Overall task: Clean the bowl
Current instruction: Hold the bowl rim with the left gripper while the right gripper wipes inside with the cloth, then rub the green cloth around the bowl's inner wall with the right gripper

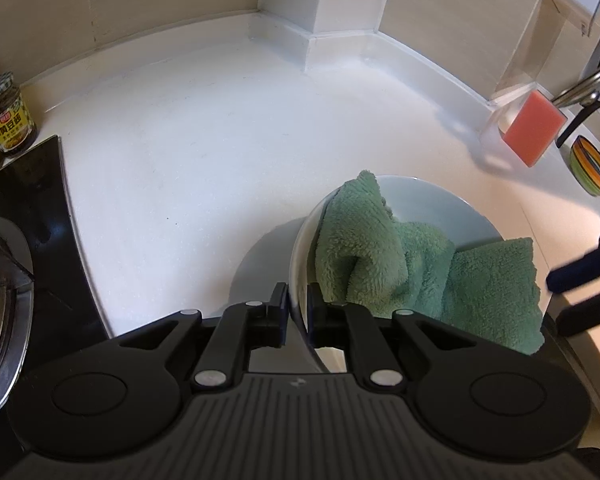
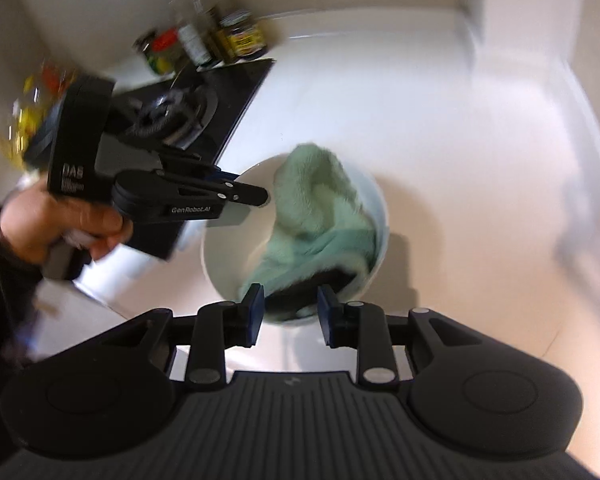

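One fluffy cloth (image 1: 420, 264) fills round bowl (image 1: 440, 204).

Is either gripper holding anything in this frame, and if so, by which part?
The left gripper pinches the white bowl by its near rim, one finger inside, one outside. The right gripper is open, holding nothing; the green cloth lies loose in the bowl.

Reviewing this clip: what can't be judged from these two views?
- Bowl interior, both views: green cloth covers most of it, so cleanliness is unknown.
- Right gripper grip on the cloth: unclear in the right wrist view; the fingers stand apart.
- Bottles and jars, right wrist view: labels blurred.
- Striped bowl, left wrist view: cut by the edge.
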Action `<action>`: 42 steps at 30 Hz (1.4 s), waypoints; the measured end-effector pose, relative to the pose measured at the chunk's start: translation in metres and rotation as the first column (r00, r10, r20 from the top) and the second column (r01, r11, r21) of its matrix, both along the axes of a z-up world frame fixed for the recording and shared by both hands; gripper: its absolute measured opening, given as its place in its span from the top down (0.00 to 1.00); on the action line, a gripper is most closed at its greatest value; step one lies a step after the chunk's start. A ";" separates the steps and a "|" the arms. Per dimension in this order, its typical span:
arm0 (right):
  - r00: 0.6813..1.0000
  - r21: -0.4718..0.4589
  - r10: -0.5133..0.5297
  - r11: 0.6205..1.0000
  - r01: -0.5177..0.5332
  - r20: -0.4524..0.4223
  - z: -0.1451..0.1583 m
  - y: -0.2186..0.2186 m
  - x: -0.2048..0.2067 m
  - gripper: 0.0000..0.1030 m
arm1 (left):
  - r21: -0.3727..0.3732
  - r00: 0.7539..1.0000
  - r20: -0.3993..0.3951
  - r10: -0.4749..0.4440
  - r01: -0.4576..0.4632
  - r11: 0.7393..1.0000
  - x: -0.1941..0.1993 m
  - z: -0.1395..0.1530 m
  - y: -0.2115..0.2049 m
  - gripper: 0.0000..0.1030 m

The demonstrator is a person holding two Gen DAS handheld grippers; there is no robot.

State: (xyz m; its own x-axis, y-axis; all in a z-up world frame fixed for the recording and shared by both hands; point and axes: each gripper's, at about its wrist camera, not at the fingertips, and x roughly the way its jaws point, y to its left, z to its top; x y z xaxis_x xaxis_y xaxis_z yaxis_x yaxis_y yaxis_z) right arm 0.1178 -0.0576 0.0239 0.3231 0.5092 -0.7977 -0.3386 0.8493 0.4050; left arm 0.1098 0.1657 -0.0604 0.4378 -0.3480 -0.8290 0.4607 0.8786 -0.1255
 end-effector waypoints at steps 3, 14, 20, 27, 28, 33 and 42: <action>0.996 0.060 -0.084 0.994 0.086 -0.025 -0.012 0.005 -0.004 0.76 | 0.004 1.000 0.002 -0.007 0.007 1.000 0.000 0.000 -0.002 0.93; 0.973 -0.023 -0.120 0.992 0.127 0.195 0.017 -0.018 -0.013 0.99 | -0.021 0.999 -0.018 0.034 -0.034 0.999 0.000 -0.005 0.001 0.90; 0.918 -0.009 -0.208 0.975 0.224 0.338 0.044 -0.077 -0.015 0.99 | -0.001 0.997 -0.040 0.063 -0.063 0.998 0.000 -0.013 -0.005 0.89; 0.942 -0.327 -0.214 0.898 0.294 0.257 -0.024 -0.088 -0.002 0.89 | 0.025 0.996 -0.042 0.083 -0.082 0.996 -0.003 -0.014 -0.006 0.89; 0.942 -0.335 -0.232 0.891 0.306 0.243 -0.024 -0.094 -0.005 0.88 | 0.026 0.996 -0.040 0.084 -0.083 0.996 -0.004 -0.013 -0.006 0.89; 0.916 -0.200 -0.324 0.906 0.373 0.238 0.001 -0.118 -0.015 0.81 | 0.019 0.994 -0.045 0.097 -0.096 0.995 -0.006 -0.012 -0.004 0.89; 0.975 -0.102 -0.039 0.993 0.062 0.218 0.014 -0.054 0.011 0.75 | 0.019 0.993 -0.039 0.112 -0.111 0.994 -0.005 -0.012 -0.005 0.89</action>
State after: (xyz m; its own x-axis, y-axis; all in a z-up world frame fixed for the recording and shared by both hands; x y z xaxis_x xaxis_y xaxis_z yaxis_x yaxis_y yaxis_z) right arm 0.1287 -0.1119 0.0383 0.5164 0.4031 -0.7555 -0.3633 0.9021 0.2330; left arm 0.1048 0.1604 -0.0724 0.4395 -0.2851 -0.8518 0.3548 0.9263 -0.1270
